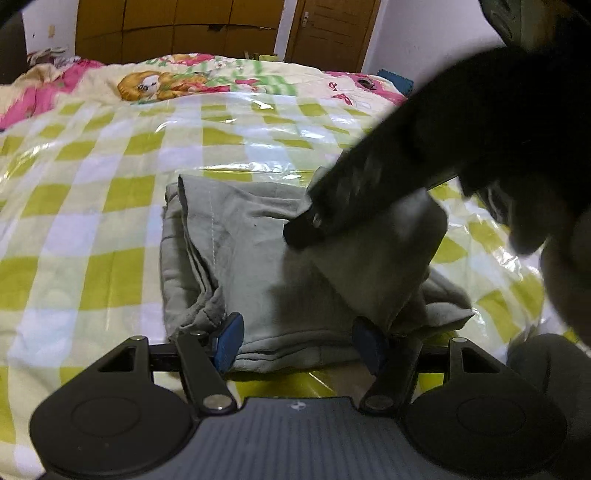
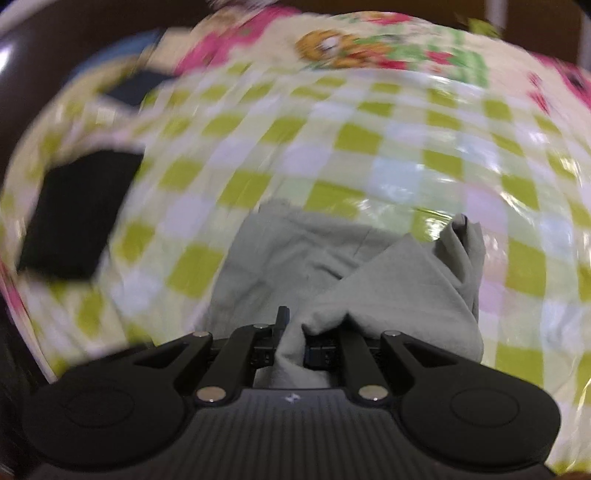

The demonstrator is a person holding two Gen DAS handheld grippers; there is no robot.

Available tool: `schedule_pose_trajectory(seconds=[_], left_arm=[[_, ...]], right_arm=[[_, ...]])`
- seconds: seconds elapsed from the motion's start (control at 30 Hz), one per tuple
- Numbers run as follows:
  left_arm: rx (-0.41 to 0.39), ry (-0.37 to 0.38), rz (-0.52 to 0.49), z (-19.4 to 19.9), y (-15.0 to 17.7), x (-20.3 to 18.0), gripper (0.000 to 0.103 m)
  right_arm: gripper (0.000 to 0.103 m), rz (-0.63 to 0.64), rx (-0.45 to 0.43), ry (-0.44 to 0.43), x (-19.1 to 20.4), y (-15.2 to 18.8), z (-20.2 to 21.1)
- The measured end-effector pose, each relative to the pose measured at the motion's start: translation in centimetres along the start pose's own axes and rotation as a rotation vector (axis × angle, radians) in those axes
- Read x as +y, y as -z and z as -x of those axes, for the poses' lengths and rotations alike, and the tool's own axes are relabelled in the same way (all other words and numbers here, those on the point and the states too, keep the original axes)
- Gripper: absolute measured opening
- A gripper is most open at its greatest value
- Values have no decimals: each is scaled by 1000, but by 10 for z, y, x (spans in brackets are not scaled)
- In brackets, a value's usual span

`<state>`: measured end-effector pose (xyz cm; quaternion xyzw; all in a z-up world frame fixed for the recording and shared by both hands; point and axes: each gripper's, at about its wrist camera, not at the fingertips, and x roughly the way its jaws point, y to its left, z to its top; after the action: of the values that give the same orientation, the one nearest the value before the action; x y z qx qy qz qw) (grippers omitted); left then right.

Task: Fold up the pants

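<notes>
Grey pants [image 1: 258,258] on checked bedspread [image 1: 110,177]; left fingers [image 1: 231,338] spread, right fingers [image 2: 282,321] pinching cloth.

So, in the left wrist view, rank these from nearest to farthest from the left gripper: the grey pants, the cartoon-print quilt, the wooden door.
From the left gripper:
1. Grey pants, right at its open fingertips, lying on the checkered cover.
2. Cartoon-print quilt, across the far end of the bed.
3. Wooden door, in the back wall beyond the bed, upper right of centre.
</notes>
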<state>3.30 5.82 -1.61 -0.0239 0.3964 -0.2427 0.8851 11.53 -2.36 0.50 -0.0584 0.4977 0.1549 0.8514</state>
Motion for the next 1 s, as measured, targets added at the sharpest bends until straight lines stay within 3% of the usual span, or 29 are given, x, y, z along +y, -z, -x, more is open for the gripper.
schedule_pose_trajectory(seconds=[0.2, 0.33, 0.43, 0.57, 0.7, 0.8, 1.0], left_arm=[[-4, 36, 35, 6, 2, 10, 78], [-28, 44, 55, 14, 2, 13, 78], [-44, 32, 58, 27, 8, 17, 78], [-44, -20, 47, 38, 16, 18, 78], [-66, -67, 13, 47, 19, 12, 78], [-98, -84, 13, 57, 20, 11, 78], [-181, -96, -15, 71, 15, 2, 78]], right_arm=[[16, -23, 7, -5, -3, 1, 1], [40, -164, 15, -132, -21, 7, 8], [42, -239, -22, -191, -25, 5, 11], [41, -224, -28, -265, -11, -2, 5], [41, -136, -19, -244, 8, -4, -1], [41, -178, -46, -275, -1, -1, 6], [42, -309, -77, -196, -45, 15, 18]])
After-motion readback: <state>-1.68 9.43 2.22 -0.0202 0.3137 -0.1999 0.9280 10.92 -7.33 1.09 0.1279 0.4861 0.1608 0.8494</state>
